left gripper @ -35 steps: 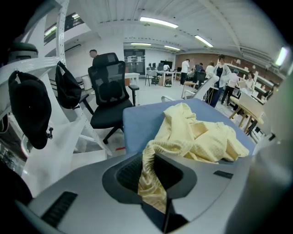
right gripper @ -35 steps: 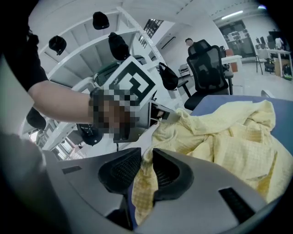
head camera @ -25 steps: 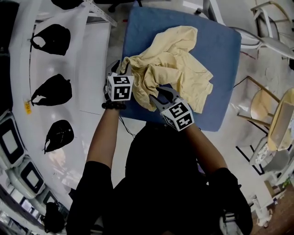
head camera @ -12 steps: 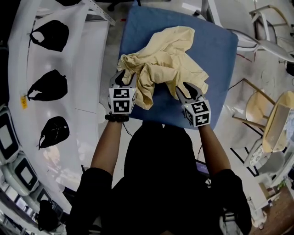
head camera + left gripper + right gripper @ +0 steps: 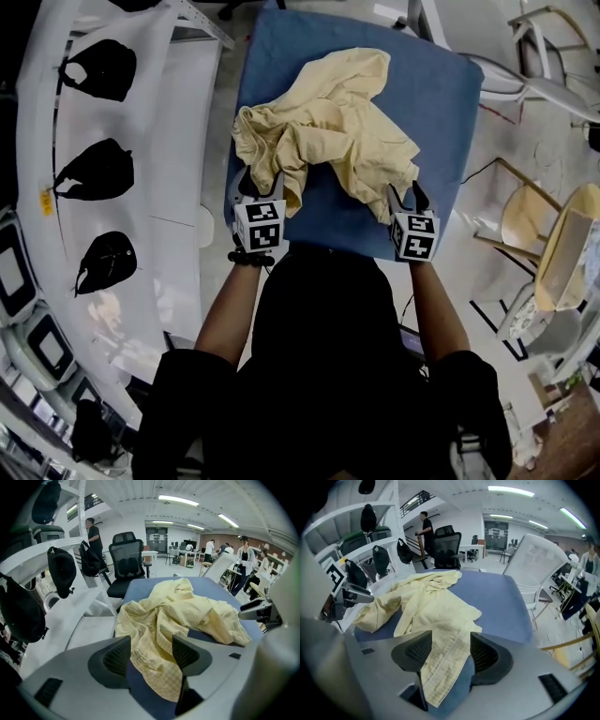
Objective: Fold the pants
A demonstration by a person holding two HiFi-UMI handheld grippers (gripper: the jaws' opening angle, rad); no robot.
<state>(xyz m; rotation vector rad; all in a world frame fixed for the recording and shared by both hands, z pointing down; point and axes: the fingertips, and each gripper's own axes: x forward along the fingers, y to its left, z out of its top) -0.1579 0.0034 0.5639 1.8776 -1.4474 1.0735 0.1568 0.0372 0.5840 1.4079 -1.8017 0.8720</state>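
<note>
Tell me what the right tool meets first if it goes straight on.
Probably the yellow pants: their edge lies between the jaws of the right tool, which have just been opening. Blue pad beneath; depth unclear.

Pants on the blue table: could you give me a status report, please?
Left gripper, right gripper: jaws just opened, standing loose around edges of the pants. Pants crumpled on the blue table, not folded. Nothing in the way.
</note>
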